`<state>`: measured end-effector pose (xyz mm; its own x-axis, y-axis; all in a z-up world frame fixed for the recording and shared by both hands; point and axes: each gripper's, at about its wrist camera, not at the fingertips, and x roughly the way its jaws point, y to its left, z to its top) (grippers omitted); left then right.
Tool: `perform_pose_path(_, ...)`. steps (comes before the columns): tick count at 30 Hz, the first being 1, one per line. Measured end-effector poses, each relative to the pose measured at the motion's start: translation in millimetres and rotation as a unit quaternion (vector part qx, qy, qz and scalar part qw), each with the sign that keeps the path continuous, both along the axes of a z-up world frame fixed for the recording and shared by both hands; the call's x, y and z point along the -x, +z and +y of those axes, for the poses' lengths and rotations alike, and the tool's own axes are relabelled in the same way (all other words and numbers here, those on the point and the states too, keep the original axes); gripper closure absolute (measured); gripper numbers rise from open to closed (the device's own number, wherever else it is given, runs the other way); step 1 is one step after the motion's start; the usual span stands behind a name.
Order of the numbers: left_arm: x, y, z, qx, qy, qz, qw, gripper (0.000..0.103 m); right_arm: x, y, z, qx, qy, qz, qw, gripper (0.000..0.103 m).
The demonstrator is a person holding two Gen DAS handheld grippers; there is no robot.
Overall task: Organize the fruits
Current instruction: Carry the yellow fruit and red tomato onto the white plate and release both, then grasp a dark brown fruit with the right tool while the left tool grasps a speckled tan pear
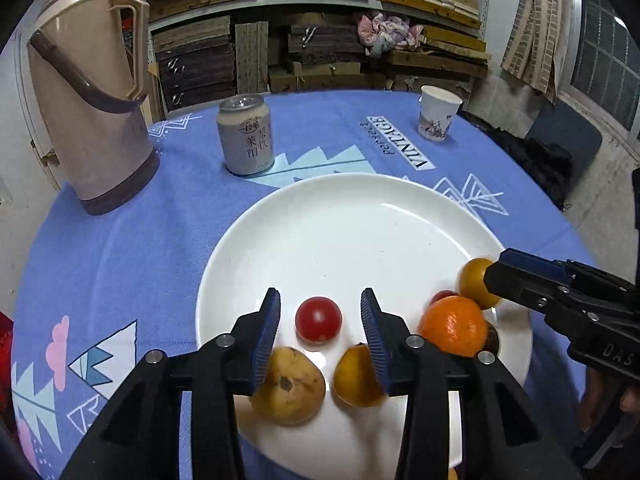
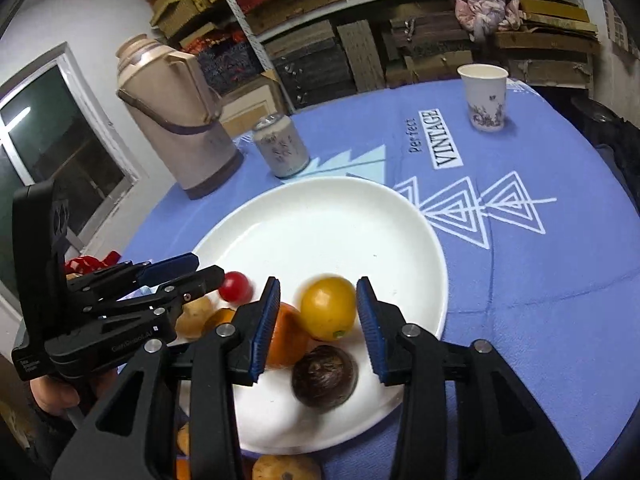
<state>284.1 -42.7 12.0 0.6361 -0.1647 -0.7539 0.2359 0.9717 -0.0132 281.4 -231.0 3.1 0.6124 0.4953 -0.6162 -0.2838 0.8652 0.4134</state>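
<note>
A white plate (image 1: 360,208) on the blue tablecloth holds several fruits. In the left wrist view my left gripper (image 1: 319,322) is open over a red tomato (image 1: 319,319), with a brownish-yellow fruit (image 1: 289,386) and a yellow-orange fruit (image 1: 354,378) just below the fingers. An orange (image 1: 454,325) lies to the right. In the right wrist view my right gripper (image 2: 317,316) is open around a yellow fruit (image 2: 329,307), not touching it; a dark brown fruit (image 2: 324,376) lies below on the plate (image 2: 340,216). The left gripper (image 2: 196,270) shows at the left.
A beige thermos (image 1: 92,92) stands at the back left, a drink can (image 1: 246,134) behind the plate, a paper cup (image 1: 438,114) at the back right. More fruit (image 2: 286,468) lies off the plate at the near edge. Shelves of boxes stand behind the table.
</note>
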Motion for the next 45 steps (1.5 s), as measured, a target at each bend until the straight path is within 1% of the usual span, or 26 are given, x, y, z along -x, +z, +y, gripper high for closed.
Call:
perform_pose_path(2, 10.0, 5.1, 0.6, -0.002, -0.004, -0.009, 1.0000, 0.049, 6.1, 3.6, -1.3, -0.006, 0.001, -0.010, 1.000, 0.061)
perform_pose_path(3, 14.4, 7.0, 0.6, -0.005, -0.005, -0.015, 0.9999, 0.040, 7.4, 4.9, -2.1, -0.009, 0.001, -0.014, 1.000, 0.060)
perform_pose_path(4, 20.5, 9.4, 1.1, -0.010, -0.004, -0.024, 0.9997, 0.036, 9.4, 6.1, -3.1, -0.012, 0.000, -0.017, 1.000, 0.057)
perform_pose_path(5, 26.0, 11.4, 2.0, -0.014, -0.004, -0.031, 0.9994, 0.036, 13.8, 7.6, -4.4, -0.014, -0.001, -0.021, 1.000, 0.054)
perform_pose_path(8, 44.5, 15.0, 6.3, -0.018, -0.006, -0.041, 0.9990, 0.035, 21.1, 9.0, -6.7, -0.016, -0.004, -0.027, 1.000, 0.051)
perform_pose_path(9, 48.8, 15.4, 7.7, -0.019, -0.006, -0.043, 0.9989, 0.033, 24.3, 9.5, -7.1, -0.015, -0.005, -0.030, 0.999, 0.047)
perform_pose_path(11, 59.3, 14.4, 13.3, -0.021, -0.002, -0.046, 0.9987, 0.028, 29.7, 10.4, -7.8, -0.012, -0.010, -0.039, 0.999, 0.036)
perform_pose_path(12, 64.4, 13.2, 17.6, -0.020, 0.003, -0.046, 0.9987, 0.024, 33.2, 10.4, -8.7, -0.013, -0.013, -0.042, 0.999, 0.032)
perform_pose_path(13, 68.6, 12.3, 22.1, -0.017, 0.009, -0.045, 0.9988, 0.018, 36.8, 9.4, -10.4, -0.020, -0.012, -0.042, 0.999, 0.024)
perform_pose_path(14, 72.1, 11.6, 26.8, -0.013, 0.017, -0.045, 0.9988, 0.015, 41.4, 7.3, -13.0, -0.034, -0.012, -0.040, 0.999, 0.015)
perform_pose_path(15, 76.3, 9.7, 33.7, -0.008, 0.030, -0.043, 0.9986, 0.011, 45.5, 5.1, -15.9, -0.045, -0.013, -0.038, 0.998, 0.012)
perform_pose_path(17, 83.7, 5.0, 47.4, 0.004, 0.053, -0.036, 0.9979, 0.010, 54.5, -0.7, -24.5, -0.070, -0.024, -0.031, 0.997, 0.011)
perform_pose_path(20, 94.2, 1.1, 61.6, 0.020, 0.062, -0.021, 0.9977, 0.010, 69.0, -3.4, -34.3, -0.085, -0.034, -0.014, 0.996, 0.008)
perform_pose_path(22, 103.9, -1.2, 70.1, 0.025, 0.067, -0.016, 0.9973, 0.010, 86.2, 0.2, -35.2, -0.072, -0.035, -0.024, 0.996, 0.007)
perform_pose_path(26, 120.6, -7.4, 79.1, 0.022, 0.070, -0.012, 0.9972, 0.010, 117.9, 4.4, -32.3, -0.041, -0.034, -0.043, 0.998, 0.005)
perform_pose_path(30, 135.4, -17.1, 86.5, 0.039, 0.076, -0.002, 0.9964, 0.010, 147.9, 5.0, -29.2, 0.004, -0.040, -0.048, 0.998, 0.005)
perform_pose_path(32, 142.8, -22.6, 90.5, 0.045, 0.078, 0.005, 0.9959, 0.010, 163.9, 5.0, -26.3, 0.039, -0.037, -0.052, 0.997, 0.005)
perform_pose_path(35, 150.7, -28.2, 94.6, 0.053, 0.081, 0.012, 0.9952, 0.010, 181.7, 2.6, -17.5, 0.092, -0.018, -0.060, 0.994, 0.005)
perform_pose_path(38, 160.0, -33.0, 102.9, 0.070, 0.088, 0.012, 0.9936, 0.010, 192.7, -3.1, -8.9, 0.136, -0.008, -0.060, 0.989, 0.005)
perform_pose_path(42, 170.0, -34.8, 117.2, 0.108, 0.100, 0.010, 0.9890, 0.010, 196.7, -15.7, 4.9, 0.174, 0.007, -0.050, 0.983, 0.005)
perform_pose_path(43, 171.3, -35.0, 119.4, 0.115, 0.101, 0.011, 0.9881, 0.010, 196.0, -18.6, 9.1, 0.181, 0.011, -0.048, 0.982, 0.007)
perform_pose_path(45, 172.6, -36.3, 121.2, 0.117, 0.104, 0.013, 0.9876, 0.008, 192.7, -24.5, 19.3, 0.194, 0.022, -0.042, 0.980, 0.019)
